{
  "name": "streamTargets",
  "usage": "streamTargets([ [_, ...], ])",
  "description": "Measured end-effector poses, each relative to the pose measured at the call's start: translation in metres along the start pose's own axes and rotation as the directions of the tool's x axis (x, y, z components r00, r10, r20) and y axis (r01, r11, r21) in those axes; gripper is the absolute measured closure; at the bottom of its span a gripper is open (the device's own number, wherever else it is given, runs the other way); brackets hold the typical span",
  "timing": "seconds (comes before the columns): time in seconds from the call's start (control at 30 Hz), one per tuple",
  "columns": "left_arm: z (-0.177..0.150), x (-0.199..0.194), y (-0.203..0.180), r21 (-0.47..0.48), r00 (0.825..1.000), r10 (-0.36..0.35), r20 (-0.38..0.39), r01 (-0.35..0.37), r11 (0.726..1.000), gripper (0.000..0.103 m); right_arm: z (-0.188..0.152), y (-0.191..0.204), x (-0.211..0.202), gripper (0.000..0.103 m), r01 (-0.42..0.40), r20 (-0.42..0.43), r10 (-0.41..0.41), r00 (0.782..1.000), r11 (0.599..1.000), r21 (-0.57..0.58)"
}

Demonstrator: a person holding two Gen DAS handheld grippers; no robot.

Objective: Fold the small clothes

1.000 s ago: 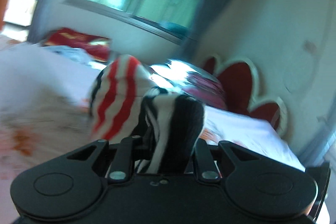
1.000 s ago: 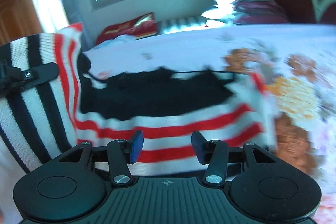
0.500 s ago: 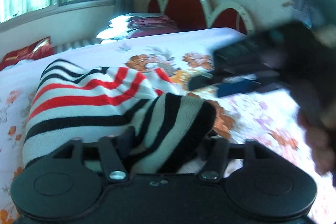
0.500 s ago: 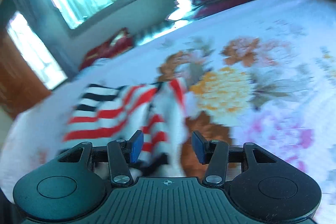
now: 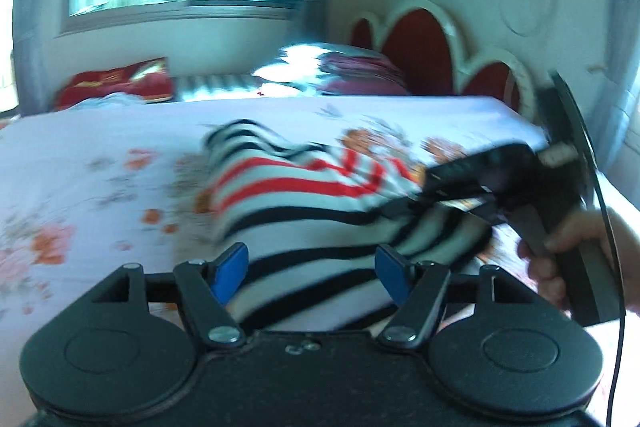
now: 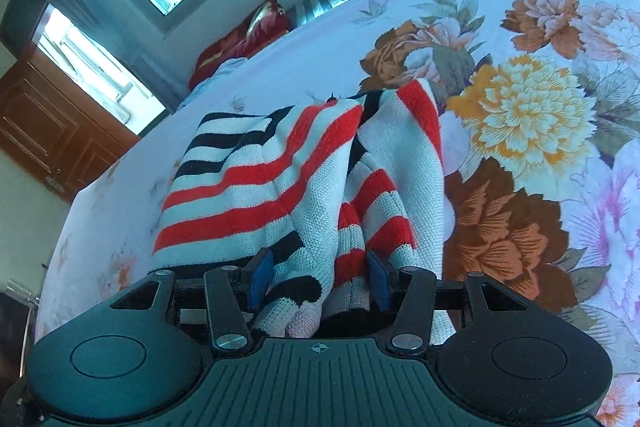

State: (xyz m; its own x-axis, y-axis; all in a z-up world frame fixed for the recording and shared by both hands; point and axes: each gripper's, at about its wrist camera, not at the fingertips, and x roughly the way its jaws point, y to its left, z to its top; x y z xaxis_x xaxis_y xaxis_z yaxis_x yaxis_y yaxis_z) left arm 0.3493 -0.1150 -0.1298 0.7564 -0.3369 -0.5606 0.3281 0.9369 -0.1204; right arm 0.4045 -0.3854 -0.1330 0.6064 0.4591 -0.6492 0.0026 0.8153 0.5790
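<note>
Left wrist view: the left gripper [image 5: 311,267], jaws just spread, lets go of the striped sweater [image 5: 320,203] at frame centre on the floral bedsheet [image 5: 100,163]; the fold looks laid. Right gripper [image 6: 318,281] surrounds bunched knit; grip unclear.

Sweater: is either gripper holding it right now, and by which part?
The left gripper has just opened: nothing held. The right gripper has a bunched fold of the sweater between its pads; a firm clamp cannot be told.
</note>
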Motion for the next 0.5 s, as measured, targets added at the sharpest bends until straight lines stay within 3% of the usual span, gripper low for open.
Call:
streamTargets([
  [0.13,0.011,0.014,0.023,-0.11,0.997,0.07,-0.036,-0.073,0.991,0.033,0.007,-0.004,0.012,0.052,-0.005,-0.001,0.005,1.0,1.0,0.012],
  [0.27,0.02,0.035,0.044,-0.218,0.994,0.08,-0.07,-0.094,0.972,0.034,0.008,0.0,0.019,0.054,0.0,0.007,0.0,1.0,1.0,-0.01],
  [0.3,0.021,0.038,0.048,-0.236,0.994,0.081,-0.076,-0.097,0.967,0.034,0.008,0.001,0.02,0.068,0.006,0.011,-0.006,1.0,1.0,-0.019],
  [0.4,0.021,0.045,0.052,-0.252,0.993,0.083,-0.078,-0.1,0.962,0.034,0.007,0.008,0.019,0.08,0.008,0.023,-0.007,1.0,0.999,-0.039],
  [0.5,0.023,0.052,0.052,-0.257,0.994,0.078,-0.075,-0.095,0.962,0.035,0.005,0.021,0.011,0.083,0.037,0.064,-0.03,0.997,0.992,-0.119],
])
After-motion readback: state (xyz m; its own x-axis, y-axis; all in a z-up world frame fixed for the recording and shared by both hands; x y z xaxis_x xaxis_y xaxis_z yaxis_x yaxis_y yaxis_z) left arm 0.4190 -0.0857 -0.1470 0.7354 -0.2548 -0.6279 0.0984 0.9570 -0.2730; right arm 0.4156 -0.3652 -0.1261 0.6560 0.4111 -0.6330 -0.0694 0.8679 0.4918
